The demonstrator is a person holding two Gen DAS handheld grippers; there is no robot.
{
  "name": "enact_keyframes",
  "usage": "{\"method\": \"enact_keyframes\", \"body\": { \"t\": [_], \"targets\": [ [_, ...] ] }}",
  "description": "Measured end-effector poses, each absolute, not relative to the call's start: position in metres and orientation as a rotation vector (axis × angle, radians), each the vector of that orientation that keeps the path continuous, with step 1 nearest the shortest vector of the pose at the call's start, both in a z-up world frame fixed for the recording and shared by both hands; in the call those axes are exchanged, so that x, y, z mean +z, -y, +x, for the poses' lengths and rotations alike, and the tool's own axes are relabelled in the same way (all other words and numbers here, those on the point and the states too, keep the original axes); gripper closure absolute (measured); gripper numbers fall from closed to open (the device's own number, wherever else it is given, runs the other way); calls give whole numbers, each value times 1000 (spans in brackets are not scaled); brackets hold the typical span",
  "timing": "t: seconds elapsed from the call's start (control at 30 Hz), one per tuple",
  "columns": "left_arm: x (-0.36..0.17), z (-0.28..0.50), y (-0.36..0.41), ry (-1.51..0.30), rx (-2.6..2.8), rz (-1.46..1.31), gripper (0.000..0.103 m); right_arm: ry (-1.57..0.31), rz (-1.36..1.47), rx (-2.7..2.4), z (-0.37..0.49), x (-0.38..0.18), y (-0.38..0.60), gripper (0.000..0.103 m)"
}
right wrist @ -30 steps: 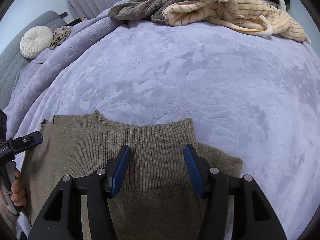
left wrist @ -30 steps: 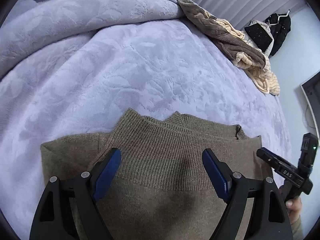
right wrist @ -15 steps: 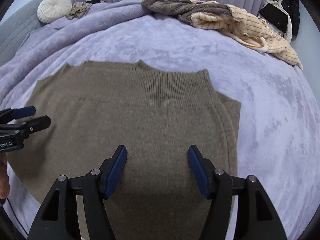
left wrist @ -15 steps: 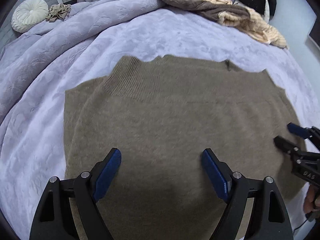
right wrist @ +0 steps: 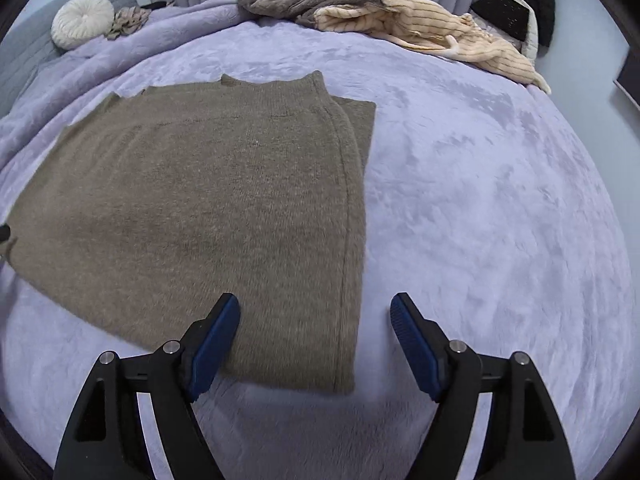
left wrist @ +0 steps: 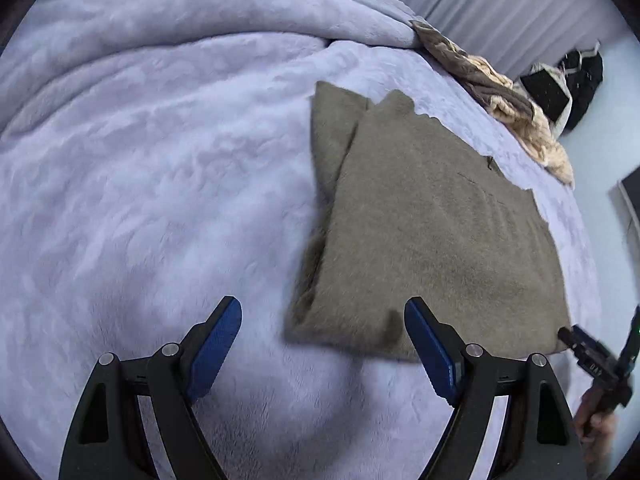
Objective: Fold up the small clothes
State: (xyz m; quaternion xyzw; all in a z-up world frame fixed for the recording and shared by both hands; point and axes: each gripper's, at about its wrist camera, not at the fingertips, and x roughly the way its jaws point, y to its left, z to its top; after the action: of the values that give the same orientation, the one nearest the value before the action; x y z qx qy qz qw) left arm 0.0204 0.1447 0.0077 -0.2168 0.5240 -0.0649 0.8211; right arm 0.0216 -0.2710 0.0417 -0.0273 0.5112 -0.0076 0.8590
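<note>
An olive-brown knit sweater (left wrist: pixel 432 224) (right wrist: pixel 200 208) lies flat and folded on the lilac blanket (left wrist: pixel 160 184). Seen from the left wrist, my left gripper (left wrist: pixel 322 336) hangs open above the sweater's near left corner, nothing between its blue pads. My right gripper (right wrist: pixel 314 332) hovers over the sweater's near right corner with its jaws opening; the pads touch nothing. The right gripper's tip (left wrist: pixel 592 360) and a hand show at the left wrist view's right edge.
A pile of brown and cream clothes (right wrist: pixel 400 20) lies at the bed's far side, dark garments (right wrist: pixel 520 4) beyond it. A round white cushion (right wrist: pixel 82 20) rests on a grey sofa at far left. Bare blanket (right wrist: pixel 500 200) spreads right of the sweater.
Both grippers pulled back from the sweater's far ribbed edge to its near corners, the left going left and the right going right. The right jaws widened. The sweater stayed flat.
</note>
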Motion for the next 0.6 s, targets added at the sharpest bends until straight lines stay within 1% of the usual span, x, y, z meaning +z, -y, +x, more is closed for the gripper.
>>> {"method": "enact_keyframes", "body": {
  "t": [0.07,0.13,0.3,0.33,0.37,0.4,0.43,0.53,0.6],
  "targets": [
    [-11,18,-158,-1144,-220,-607,19,-1043,8,-8,5,52,272,22],
    [-19,20,-161,-1134,-243,-667,18,-1029,37,5,-6,59,266,22],
    [-32,47,-152,-1109,-370,-848,19,-1019,16,65,-14,68,234,22],
    [-35,53,-148,-1113,-377,-861,24,-1019,7,76,-14,68,227,22],
    [-36,59,-144,-1113,-383,-866,44,-1021,-3,88,-13,70,220,22],
    [-38,64,-140,-1122,-396,-873,59,-1021,-9,100,-11,71,214,22],
    [-42,68,-135,-1139,-417,-884,81,-1024,-13,116,-7,74,207,22],
    [-42,71,-124,-1142,-407,-843,82,-1033,0,175,11,83,187,22],
    [-34,66,-121,-1108,-394,-813,84,-1053,26,229,33,89,170,22]
  ]
}}
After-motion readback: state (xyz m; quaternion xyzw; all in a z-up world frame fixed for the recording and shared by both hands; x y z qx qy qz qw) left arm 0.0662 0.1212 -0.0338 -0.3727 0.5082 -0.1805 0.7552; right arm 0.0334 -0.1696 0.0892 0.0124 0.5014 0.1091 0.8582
